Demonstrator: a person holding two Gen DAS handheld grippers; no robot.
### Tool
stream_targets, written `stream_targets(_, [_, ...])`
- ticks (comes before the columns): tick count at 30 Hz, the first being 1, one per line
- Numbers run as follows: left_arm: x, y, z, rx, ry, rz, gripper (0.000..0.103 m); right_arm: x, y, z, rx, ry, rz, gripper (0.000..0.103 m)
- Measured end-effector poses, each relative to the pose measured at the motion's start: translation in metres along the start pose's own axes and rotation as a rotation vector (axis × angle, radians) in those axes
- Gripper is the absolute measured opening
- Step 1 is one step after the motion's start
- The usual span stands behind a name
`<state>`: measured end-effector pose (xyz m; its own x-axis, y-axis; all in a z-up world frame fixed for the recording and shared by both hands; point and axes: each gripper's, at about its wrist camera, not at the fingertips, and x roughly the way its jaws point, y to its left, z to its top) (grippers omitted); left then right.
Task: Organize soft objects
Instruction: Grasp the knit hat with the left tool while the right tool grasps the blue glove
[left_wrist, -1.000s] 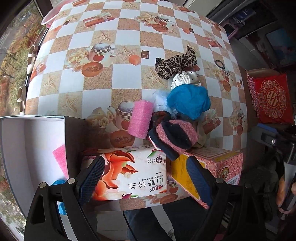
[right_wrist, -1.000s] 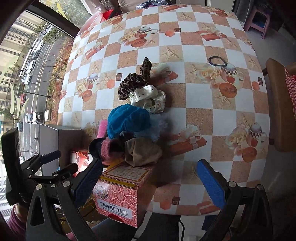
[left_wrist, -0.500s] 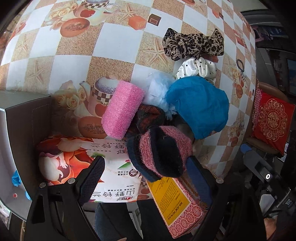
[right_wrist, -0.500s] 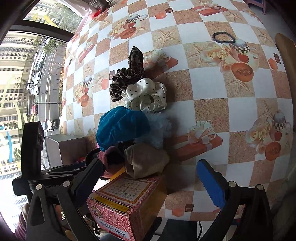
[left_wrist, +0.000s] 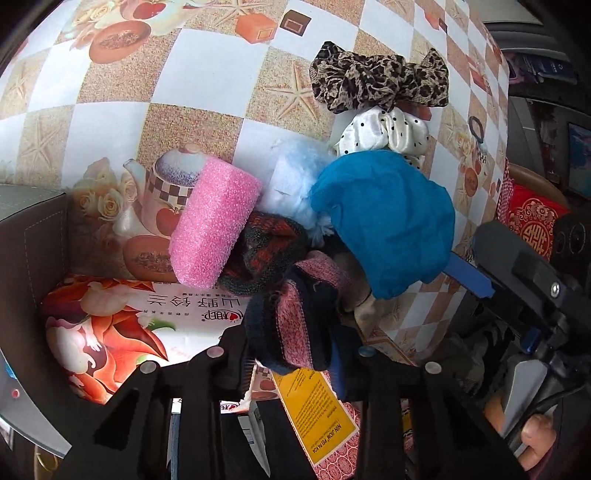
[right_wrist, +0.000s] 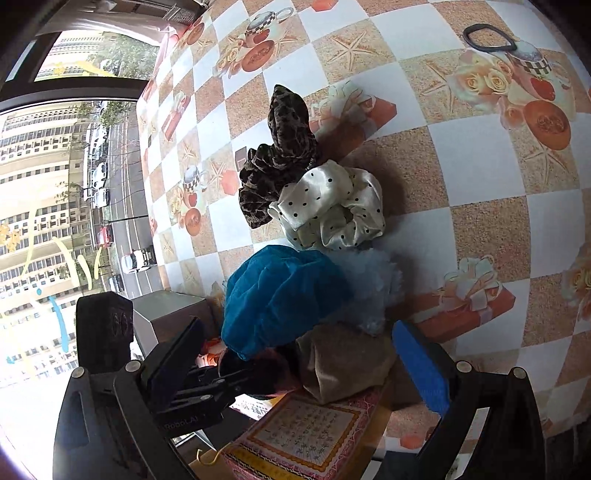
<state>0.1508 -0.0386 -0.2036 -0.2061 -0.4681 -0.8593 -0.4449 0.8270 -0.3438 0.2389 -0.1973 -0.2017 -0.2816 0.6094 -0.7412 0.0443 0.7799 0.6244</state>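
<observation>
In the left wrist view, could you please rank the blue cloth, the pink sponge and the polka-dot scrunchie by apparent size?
1. Blue cloth, clearly largest.
2. Pink sponge.
3. Polka-dot scrunchie, smallest; it lies farther from the camera and partly behind the blue cloth, so its true size is unsure.

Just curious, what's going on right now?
Left tongs just closed on pink-navy knit. Right tongs open, around tan cloth. Blue cloth crowds above.

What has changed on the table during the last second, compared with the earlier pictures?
Both tongs came down closer to the pile. The left tongs have just been closing and now pinch the pink-and-navy knit piece. The right tongs remain wide open around the tan cloth. The pink sponge, blue cloth and scrunchies have not moved.
</observation>
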Motion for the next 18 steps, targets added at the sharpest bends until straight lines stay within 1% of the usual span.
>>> stream_targets(2, [-0.005, 0.003, -0.004, -0.004, -0.025, -0.008, 0.03, 0.008, 0.008, 0.005, -0.02, 0.012, 0.002, 0.102])
stream_targets(5, [-0.017, 0.009, -0.01, -0.003, -0.076, -0.009, 0.03, 0.021, 0.021, 0.011, -0.061, 0.033, -0.023, 0.102])
stream_targets(6, [-0.022, 0.009, -0.011, 0.005, -0.094, 0.001, 0.03, 0.027, 0.024, 0.012, -0.077, 0.045, -0.037, 0.102])
stream_targets(7, [-0.026, 0.008, -0.013, 0.015, -0.112, 0.01, 0.03, 0.032, 0.028, 0.013, -0.092, 0.058, -0.066, 0.1])
stream_targets(8, [-0.03, 0.008, -0.015, 0.027, -0.13, 0.016, 0.03, 0.037, 0.03, 0.013, -0.108, 0.065, -0.102, 0.094])
stream_targets(10, [-0.039, 0.006, -0.019, 0.055, -0.164, 0.026, 0.03, 0.044, 0.033, 0.012, -0.141, 0.075, -0.142, 0.045])
stream_targets(12, [-0.047, 0.005, -0.025, 0.08, -0.199, 0.042, 0.03, 0.043, 0.033, 0.009, -0.155, 0.074, -0.143, 0.042])
stream_targets(13, [-0.051, 0.006, -0.027, 0.09, -0.214, 0.051, 0.03, 0.04, 0.033, 0.007, -0.166, 0.065, -0.145, 0.038])
stream_targets(16, [-0.058, 0.004, -0.032, 0.11, -0.253, 0.064, 0.03, 0.022, 0.033, 0.0, -0.192, 0.025, -0.141, 0.038])
stream_targets(18, [-0.064, 0.002, -0.039, 0.132, -0.283, 0.086, 0.03, 0.007, 0.033, -0.002, -0.197, -0.011, -0.137, 0.038])
